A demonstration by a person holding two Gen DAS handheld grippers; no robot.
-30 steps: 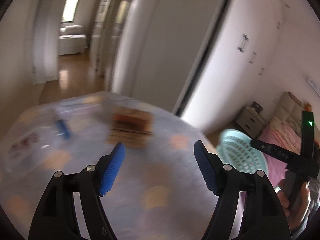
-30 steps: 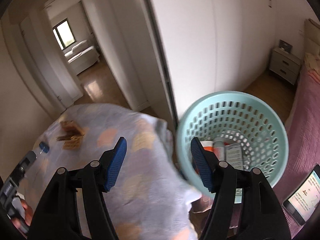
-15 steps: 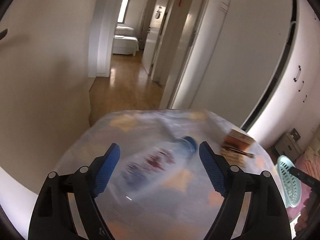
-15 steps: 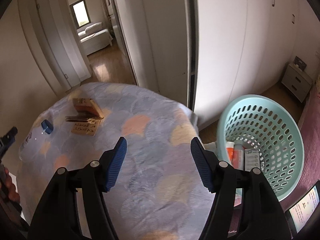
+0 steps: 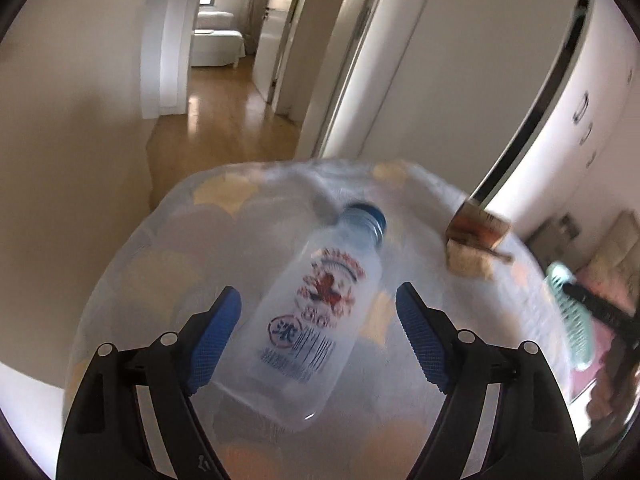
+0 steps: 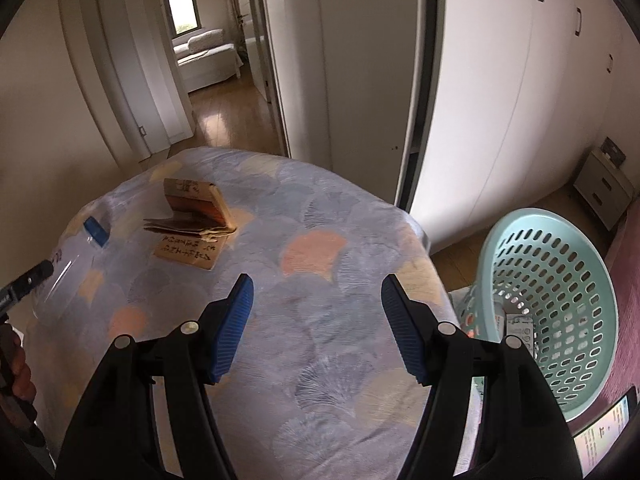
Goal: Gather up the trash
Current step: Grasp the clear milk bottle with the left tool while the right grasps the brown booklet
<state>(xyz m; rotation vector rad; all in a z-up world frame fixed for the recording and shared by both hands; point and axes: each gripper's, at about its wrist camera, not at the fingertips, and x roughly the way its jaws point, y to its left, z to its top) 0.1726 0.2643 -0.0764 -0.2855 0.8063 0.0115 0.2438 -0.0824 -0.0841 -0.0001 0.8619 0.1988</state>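
A clear plastic bottle with a blue cap and a red and blue label lies on its side on the patterned tablecloth. My left gripper is open, with the bottle's lower body between its blue pads, not touching. The bottle also shows in the right wrist view at the table's left edge. My right gripper is open and empty above the table's right part. A torn brown cardboard box lies on the table. The mint basket stands at the right and holds trash.
White wardrobe doors stand behind the basket. A doorway opens to a hallway with a wooden floor. A small nightstand is at the far right. A pink bed cover lies beside the basket.
My left gripper swung left from the cardboard box to the bottle and came down around it. My right gripper turned left from the basket toward the table. Both stayed open.
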